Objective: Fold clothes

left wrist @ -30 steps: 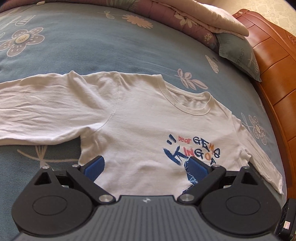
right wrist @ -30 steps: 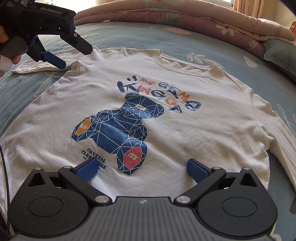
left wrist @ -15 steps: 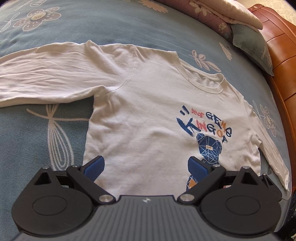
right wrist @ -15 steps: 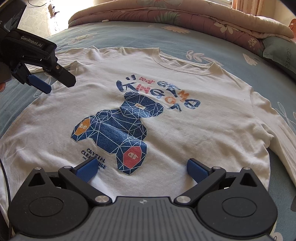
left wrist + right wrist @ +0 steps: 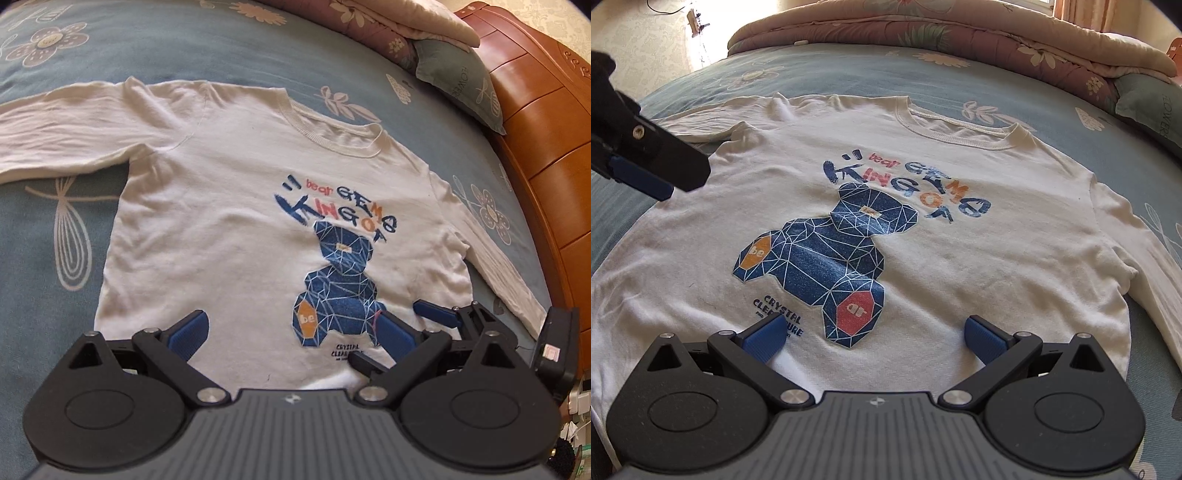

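A white long-sleeved shirt (image 5: 229,229) with a blue bear print (image 5: 827,258) lies flat, front up, on the bed. One sleeve (image 5: 55,136) stretches out to the left; the other sleeve (image 5: 502,273) lies down the right side. My left gripper (image 5: 291,330) hovers open over the lower left of the shirt, holding nothing. It also appears in the right wrist view as the left gripper (image 5: 679,182), above the shirt's left edge. My right gripper (image 5: 873,334) is open over the hem below the bear, holding nothing; its fingers (image 5: 436,314) show in the left wrist view.
The blue flowered bedsheet (image 5: 55,258) surrounds the shirt. A folded quilt (image 5: 923,33) and a green pillow (image 5: 458,81) lie at the far end. A wooden headboard (image 5: 546,155) runs along the right. Pale floor (image 5: 646,33) shows beyond the bed's left side.
My left gripper has drawn back from the shoulder and sleeve area toward the hem, closer to the right gripper. The right gripper and the shirt have stayed put.
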